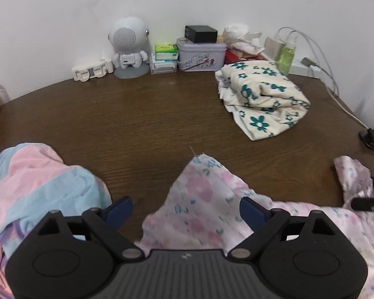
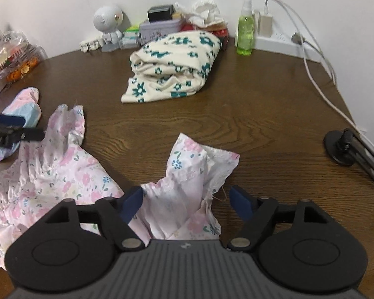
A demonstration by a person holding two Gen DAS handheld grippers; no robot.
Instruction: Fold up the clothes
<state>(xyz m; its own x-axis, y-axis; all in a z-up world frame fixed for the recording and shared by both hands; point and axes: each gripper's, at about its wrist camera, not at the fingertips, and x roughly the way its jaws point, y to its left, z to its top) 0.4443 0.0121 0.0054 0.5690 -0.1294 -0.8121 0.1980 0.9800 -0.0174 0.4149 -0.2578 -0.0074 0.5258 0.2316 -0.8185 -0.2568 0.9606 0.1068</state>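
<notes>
A pink floral garment [image 1: 202,199] lies crumpled at the near edge of the brown wooden table [image 1: 142,114]. My left gripper [image 1: 185,209] is open, its jaws either side of one raised corner of the garment. My right gripper [image 2: 185,203] is open around another raised corner of the same garment [image 2: 192,174]. A pink and blue striped garment [image 1: 42,184] lies bunched at the left. A folded cream cloth with teal flowers [image 1: 261,94] sits at the back right; it also shows in the right wrist view [image 2: 172,62].
Along the wall stand an astronaut figure [image 1: 129,47], tissue packs [image 1: 163,58], a tin with a black box [image 1: 200,52], a green spray bottle [image 2: 245,28] and a power strip with cables [image 2: 279,39]. A snack bag [image 2: 12,54] sits at the left, a black stand [image 2: 341,147] at the right.
</notes>
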